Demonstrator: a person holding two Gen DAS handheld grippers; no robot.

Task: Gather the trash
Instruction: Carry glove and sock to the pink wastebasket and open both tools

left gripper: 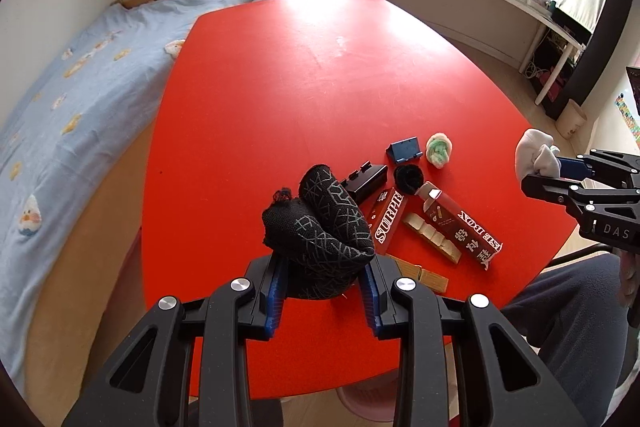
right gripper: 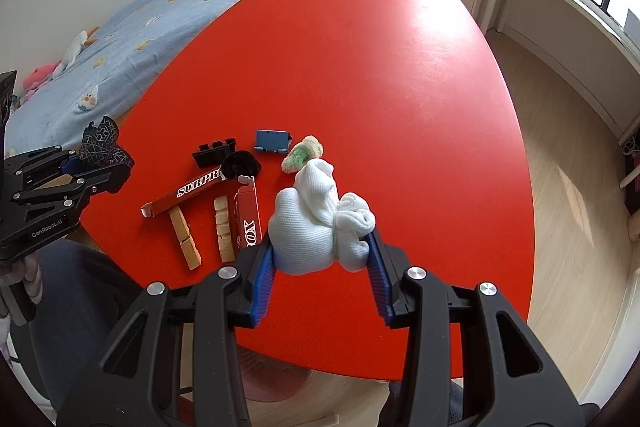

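My left gripper is shut on a rolled black sock with a grey line pattern, held above the red table. My right gripper is shut on a bundled white sock, also lifted off the table. Each gripper shows in the other view: the right gripper with the white sock at the right edge, the left gripper with the black sock at the left edge. On the table lie two red "SURPRISE BOX" cartons.
Also on the table: a green-white sock ball, a black fuzzy ball, a blue holder, a black plastic piece, wooden blocks and a wooden clothespin. A bed stands left. A person's leg is at the near edge.
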